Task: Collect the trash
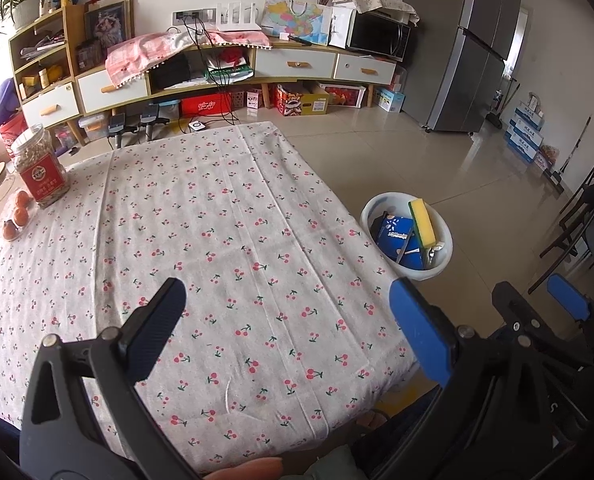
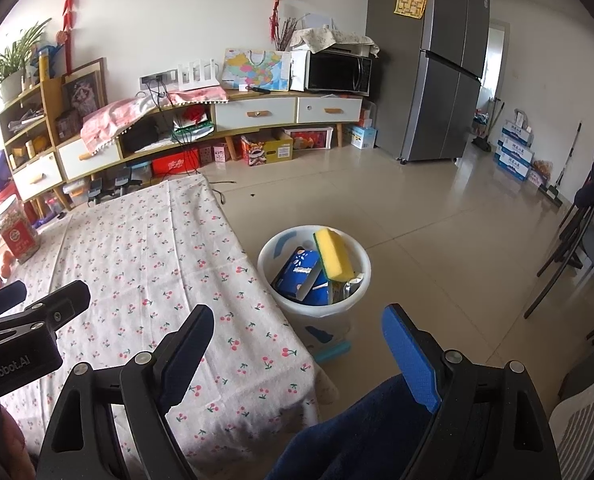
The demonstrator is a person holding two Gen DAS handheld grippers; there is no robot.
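Both tools, left point(image 1: 285, 320) and right point(image 2: 297, 344), gape empty | bucket point(image 2: 314, 312) beside worktop point(image 1: 217, 220) | sponge point(image 2: 333, 256) soft, light; you pinch its edges.

Two handheld grippers share one build: black plastic frames with triangular cut-outs and silver pivot screws. On both the left gripper point(image 1: 289, 320) and the right gripper point(image 2: 299, 350), one finger carries a ribbed black pad, the other a blue pad. White "GenRobot.AI" lettering marks a body at lower left.
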